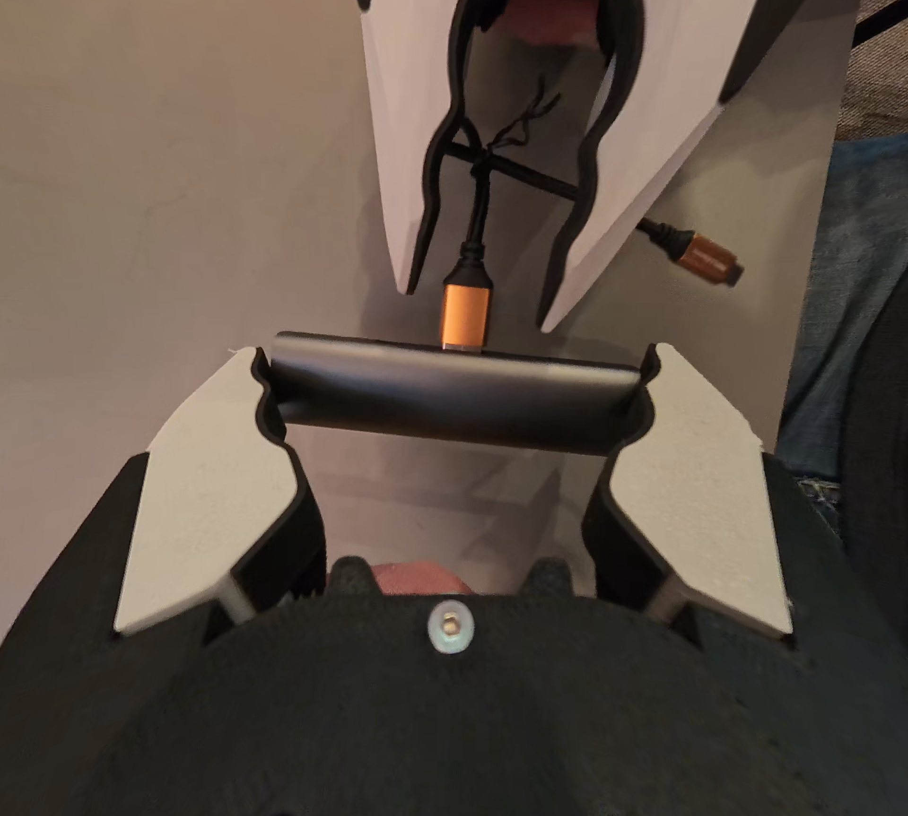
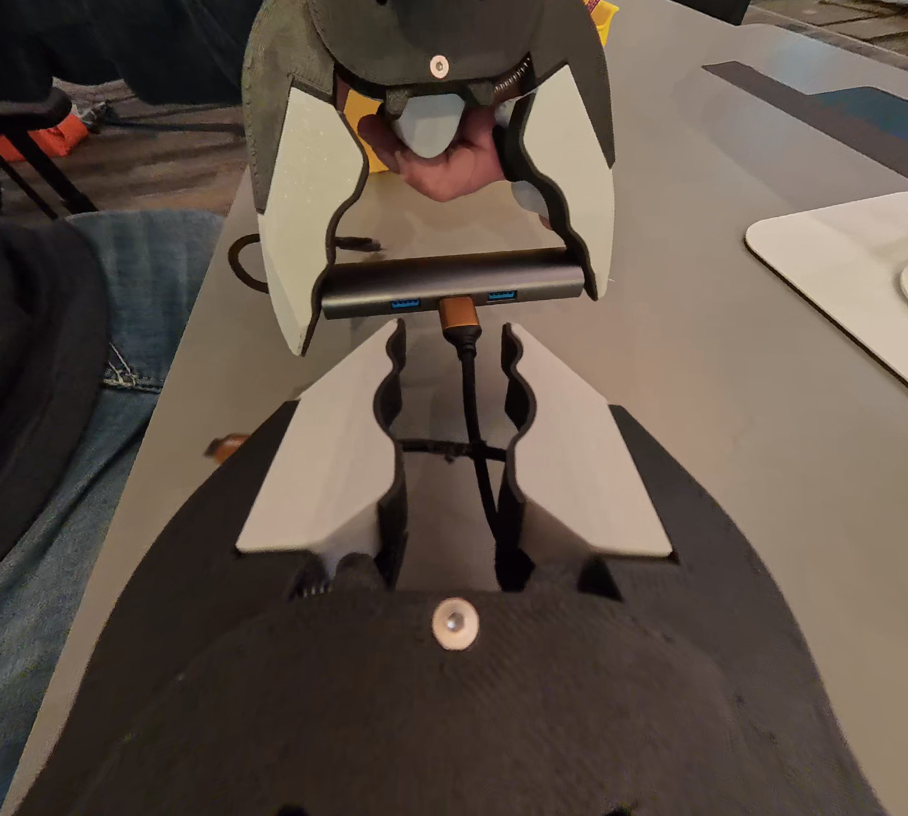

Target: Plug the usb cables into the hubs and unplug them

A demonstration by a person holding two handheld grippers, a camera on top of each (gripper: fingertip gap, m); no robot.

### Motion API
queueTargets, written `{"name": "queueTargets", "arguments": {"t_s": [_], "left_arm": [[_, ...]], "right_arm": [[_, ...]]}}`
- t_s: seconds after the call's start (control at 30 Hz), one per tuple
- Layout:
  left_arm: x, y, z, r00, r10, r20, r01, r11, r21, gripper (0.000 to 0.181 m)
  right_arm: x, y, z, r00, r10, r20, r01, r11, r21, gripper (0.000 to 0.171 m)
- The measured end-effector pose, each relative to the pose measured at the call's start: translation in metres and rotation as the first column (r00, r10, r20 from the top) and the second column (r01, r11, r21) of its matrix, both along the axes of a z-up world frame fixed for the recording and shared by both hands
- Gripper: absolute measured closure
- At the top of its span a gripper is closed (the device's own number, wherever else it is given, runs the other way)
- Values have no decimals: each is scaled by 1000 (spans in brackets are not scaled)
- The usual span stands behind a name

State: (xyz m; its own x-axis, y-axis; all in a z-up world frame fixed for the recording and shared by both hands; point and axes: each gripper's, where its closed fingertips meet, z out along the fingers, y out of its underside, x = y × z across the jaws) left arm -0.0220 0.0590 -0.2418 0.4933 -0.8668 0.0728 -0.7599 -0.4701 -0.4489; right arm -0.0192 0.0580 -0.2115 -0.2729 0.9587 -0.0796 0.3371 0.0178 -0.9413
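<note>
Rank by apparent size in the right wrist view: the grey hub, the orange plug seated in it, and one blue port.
1. grey hub, spanning the left gripper
2. orange plug
3. blue port, close to the plug in width but thinner

Blue ports (image 2: 405, 302) flanking orange plug (image 2: 457, 312) unobstructed (table (image 2: 688, 399) beyond bare).

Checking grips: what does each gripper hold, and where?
Left gripper clamps the hub by its two short ends. Right gripper holds nothing; its open fingers flank the plugged cable.
</note>
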Motion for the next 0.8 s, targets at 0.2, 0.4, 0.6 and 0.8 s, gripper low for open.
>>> {"name": "queueTargets", "arguments": {"t_s": [0.2,0.4,0.6,0.8], "left_arm": [[8,0,11,994,34,100,-33,999,-17,47],[10,0,15,988,54,145,-52,999,-12,47],[9,2,20,984,65,167,-67,998,3,48],[15,5,43,962,61,267,-79,995,58,47]], "right_arm": [[-5,1,7,997,-20,-72,9,989,-147,149],[-2,1,6,998,-18,-59,8,986,-169,140],[-5,-2,2,999,-18,-36,14,993,-120,158],[-4,-2,21,991,-8,-132,-19,978,-207,159]]}}
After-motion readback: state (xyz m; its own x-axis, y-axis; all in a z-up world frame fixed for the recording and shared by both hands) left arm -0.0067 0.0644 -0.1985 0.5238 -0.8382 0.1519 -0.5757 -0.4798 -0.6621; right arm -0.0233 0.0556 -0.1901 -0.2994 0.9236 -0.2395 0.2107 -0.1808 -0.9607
